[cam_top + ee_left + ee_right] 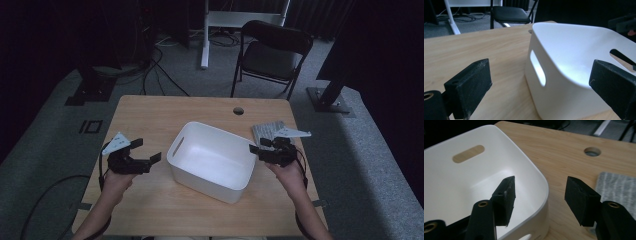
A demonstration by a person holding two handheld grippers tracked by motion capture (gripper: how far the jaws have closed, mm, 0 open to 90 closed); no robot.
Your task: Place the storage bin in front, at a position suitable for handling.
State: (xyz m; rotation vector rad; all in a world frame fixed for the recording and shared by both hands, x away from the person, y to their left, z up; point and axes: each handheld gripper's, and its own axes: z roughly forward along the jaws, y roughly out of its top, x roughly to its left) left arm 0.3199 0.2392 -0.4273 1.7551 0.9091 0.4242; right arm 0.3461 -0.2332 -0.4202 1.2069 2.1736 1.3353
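Note:
An empty white plastic bin (210,184) with slot handles sits at the middle of the wooden table (150,112). My left gripper (146,150) is open just left of the bin, a little apart from it. In the left gripper view its jaws (540,72) frame the bin's (564,100) near wall and handle slot. My right gripper (259,145) is open at the bin's right rim. In the right gripper view (540,183) one jaw hangs over the inside of the bin (454,177) and the other over the table outside. Neither holds anything.
A folded grey cloth (267,131) lies on the table just behind the right gripper, also in the right gripper view (616,187). A round cable hole (238,110) sits near the far edge. A black folding chair (272,55) stands beyond the table.

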